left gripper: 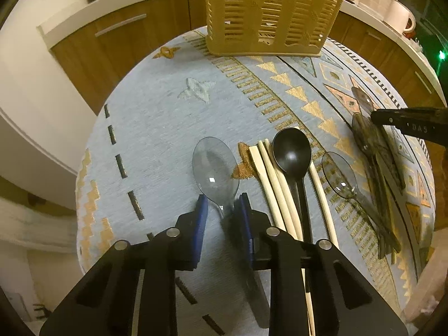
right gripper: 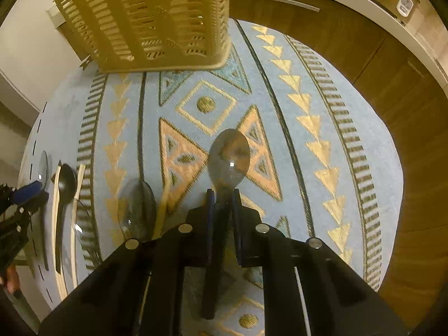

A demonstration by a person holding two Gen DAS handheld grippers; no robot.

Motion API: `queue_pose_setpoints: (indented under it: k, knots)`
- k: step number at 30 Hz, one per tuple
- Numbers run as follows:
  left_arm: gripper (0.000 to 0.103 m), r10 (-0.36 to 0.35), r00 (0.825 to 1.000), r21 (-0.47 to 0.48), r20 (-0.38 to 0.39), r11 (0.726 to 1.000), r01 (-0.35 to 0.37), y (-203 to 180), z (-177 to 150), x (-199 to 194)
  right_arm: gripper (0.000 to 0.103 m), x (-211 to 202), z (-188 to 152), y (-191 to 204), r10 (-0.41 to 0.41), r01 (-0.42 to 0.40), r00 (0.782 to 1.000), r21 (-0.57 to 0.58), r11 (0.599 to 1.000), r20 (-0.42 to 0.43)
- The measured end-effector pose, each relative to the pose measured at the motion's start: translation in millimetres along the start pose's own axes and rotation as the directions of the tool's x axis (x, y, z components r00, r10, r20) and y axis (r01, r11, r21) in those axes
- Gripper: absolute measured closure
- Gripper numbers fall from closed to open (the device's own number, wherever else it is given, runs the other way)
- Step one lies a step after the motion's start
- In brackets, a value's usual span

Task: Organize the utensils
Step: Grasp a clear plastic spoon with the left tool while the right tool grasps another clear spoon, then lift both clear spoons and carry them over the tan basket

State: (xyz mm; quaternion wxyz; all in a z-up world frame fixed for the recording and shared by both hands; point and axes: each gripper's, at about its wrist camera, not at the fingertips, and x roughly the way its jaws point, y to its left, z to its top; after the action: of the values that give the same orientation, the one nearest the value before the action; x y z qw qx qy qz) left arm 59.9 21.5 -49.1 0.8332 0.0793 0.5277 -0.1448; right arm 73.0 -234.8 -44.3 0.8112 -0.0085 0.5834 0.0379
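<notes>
A clear smoky plastic spoon (right gripper: pixel 229 158) is pinched by the right gripper (right gripper: pixel 223 196), another clear plastic spoon (left gripper: pixel 215 169) is straddled by the part-spread left gripper (left gripper: pixel 222 200).

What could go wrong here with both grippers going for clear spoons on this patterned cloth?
1. The left gripper straddles the thin neck of a clear spoon, with gaps beside it; it might slip or twist when lifted.
2. The right gripper has a clear spoon only by its handle, so the bowl may swing.
3. The chopsticks and black spoon lie close to the left fingers and could get nudged.
</notes>
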Motion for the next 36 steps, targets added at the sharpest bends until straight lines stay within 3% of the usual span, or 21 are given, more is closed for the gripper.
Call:
queue_pose_setpoints:
  k: [3,7,8,11,14,17,20,23,25,26,28,30,36]
  knots:
    - [0.073,0.010,1.000,0.026,-0.023,1.000,-0.009,-6.6,0.6,0.7,0.093,-1.4,-3.8,-3.7,0.004,-0.004,1.000,-0.012,1.000,-0.015]
    - [0.071,0.035,0.998,0.070,-0.053,0.997,-0.031,-14.7,4.2,2.7,0.092,-0.4,-2.3,1.3,-0.017,0.015,0.999,-0.058,0.998,-0.040]
    - [0.072,0.023,0.998,0.064,-0.060,0.998,-0.019,-12.5,5.4,3.3,0.092,-0.4,-2.3,1.7,-0.017,0.014,0.999,-0.065,0.998,-0.048]
    - [0.092,0.047,0.996,0.069,-0.072,0.997,-0.042,-6.8,9.8,3.8,0.092,0.9,1.4,2.5,-0.003,-0.003,0.997,-0.071,0.997,-0.081]
    - [0.093,0.032,0.998,0.047,-0.059,0.998,-0.029,-0.3,10.5,2.3,0.093,2.8,7.5,1.0,0.007,-0.015,0.996,-0.091,0.996,-0.084]
    - [0.094,-0.016,0.999,-0.015,0.051,1.000,0.017,7.3,14.7,-11.6,0.093,-10.9,8.7,-2.2,0.088,-0.088,0.996,-0.073,0.993,-0.010]
    - [0.093,-0.066,0.977,-0.080,0.204,0.993,0.084,13.6,22.2,-41.5,0.093,-36.8,7.4,0.3,0.138,-0.128,0.985,-0.092,0.987,0.105]
    - [0.093,-0.073,0.927,-0.082,0.368,0.991,0.110,10.2,34.4,-76.6,0.093,-77.2,6.4,8.1,0.185,-0.158,0.948,-0.122,0.980,0.258]
    - [0.093,-0.094,0.872,-0.076,0.481,0.986,0.148,6.8,44.0,-99.8,0.093,-101.6,10.4,12.7,0.192,-0.153,0.914,-0.137,0.979,0.358]
    - [0.093,-0.088,0.853,-0.074,0.515,0.986,0.147,1.9,47.8,-107.3,0.093,-113.5,11.3,13.8,0.186,-0.142,0.893,-0.135,0.981,0.410]
    - [0.093,-0.068,0.792,-0.068,0.607,0.988,0.137,-5.0,62.5,-124.9,0.093,-131.5,23.3,11.9,0.174,-0.129,0.854,-0.124,0.984,0.490]
    - [0.093,-0.061,0.742,-0.069,0.667,0.987,0.143,-7.7,78.4,-134.5,0.093,-151.7,29.8,13.9,0.147,-0.103,0.794,-0.107,0.989,0.590]
    - [0.093,-0.068,0.562,-0.047,0.824,0.981,0.187,-11.9,126.1,-144.7,0.093,-188.4,61.8,5.2,0.075,-0.063,0.627,-0.045,0.997,0.775]
